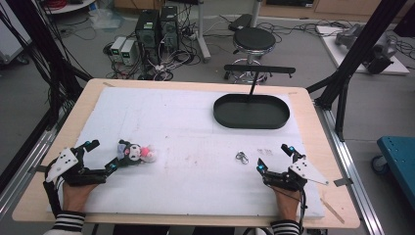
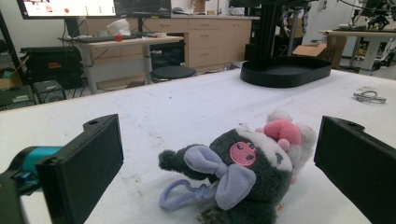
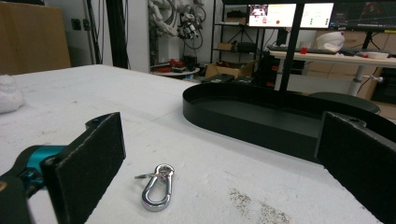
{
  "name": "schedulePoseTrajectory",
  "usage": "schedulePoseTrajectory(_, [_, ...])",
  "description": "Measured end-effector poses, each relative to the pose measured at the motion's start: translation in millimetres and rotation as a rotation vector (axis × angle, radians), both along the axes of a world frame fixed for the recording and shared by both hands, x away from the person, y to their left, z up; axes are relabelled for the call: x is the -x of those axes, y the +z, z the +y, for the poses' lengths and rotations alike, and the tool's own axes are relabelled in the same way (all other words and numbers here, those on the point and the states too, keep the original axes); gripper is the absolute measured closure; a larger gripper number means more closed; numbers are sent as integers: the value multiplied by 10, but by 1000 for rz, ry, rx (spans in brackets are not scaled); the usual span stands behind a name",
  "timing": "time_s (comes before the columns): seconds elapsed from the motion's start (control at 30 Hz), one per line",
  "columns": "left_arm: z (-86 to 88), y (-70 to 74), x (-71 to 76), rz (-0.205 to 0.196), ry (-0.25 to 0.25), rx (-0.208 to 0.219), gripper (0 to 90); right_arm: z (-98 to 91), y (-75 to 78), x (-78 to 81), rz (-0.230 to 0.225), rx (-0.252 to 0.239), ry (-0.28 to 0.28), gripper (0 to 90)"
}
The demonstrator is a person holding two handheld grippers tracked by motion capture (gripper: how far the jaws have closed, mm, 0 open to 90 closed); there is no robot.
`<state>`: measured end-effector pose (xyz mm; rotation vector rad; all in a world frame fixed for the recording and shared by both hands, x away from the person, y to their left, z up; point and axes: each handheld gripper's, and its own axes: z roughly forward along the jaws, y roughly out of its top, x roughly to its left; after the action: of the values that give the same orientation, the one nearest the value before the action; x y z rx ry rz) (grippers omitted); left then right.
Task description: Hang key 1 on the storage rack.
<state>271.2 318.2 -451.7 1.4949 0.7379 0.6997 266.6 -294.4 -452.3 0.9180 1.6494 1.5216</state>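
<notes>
**Both sets of fingers spread, toy and clip lying loose on the white surface**

I am holding my left gripper [image 1: 100, 156] low at the near left of the surface [image 1: 186, 122], its fingers [image 2: 81, 163] standing wide apart. The plush toy [image 1: 136, 152] is lying on its side just ahead of them, near the right-hand finger in the high view and clamped by neither. In the left gripper view the toy [image 2: 247, 172] is sitting in the gap between my two fingers, its purple loop [image 2: 180, 196] trailing toward me, with free room on either side of it.

My right gripper [image 1: 275, 157] is resting at the near right, fingers [image 3: 88, 158] also spread wide and gripping nothing. The metal clip [image 1: 242, 157] is lying flat just to the left of that gripper in the high view, apart from it. In the right gripper view the clip [image 3: 156, 189] is lying nearer my left-hand finger, not touching it.

The black oval tray [image 1: 252, 111] is sitting at the far right of the white surface, well apart from both grippers, its raised rim [image 3: 243, 126] running across behind the clip. Between the toy and the clip the white sheet is lying open. The sheet's near edge is running just above my wrists, with a wooden border [image 1: 313, 117] showing around it.
</notes>
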Motion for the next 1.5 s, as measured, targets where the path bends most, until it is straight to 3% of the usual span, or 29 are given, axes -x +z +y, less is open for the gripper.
schedulePoseTrajectory(0.8, [31,32,-7,4,-17,5,17,3,0,1,-1,-1,-4,9])
schedulePoseTrajectory(1.03, [56,277,-94,32,-78,-77,17,2,0,1,0,-3,-4,9])
schedulePoseTrajectory(1.17, [55,447,-198,72,-142,-156,17,2,0,3,3,-8,-7,10])
schedulePoseTrajectory(1.23, [52,475,-224,82,-158,-168,17,1,0,3,4,-10,-6,9])
schedulePoseTrajectory(1.5, [-16,644,-417,148,-267,-308,17,1,0,1,-2,-2,-4,9])
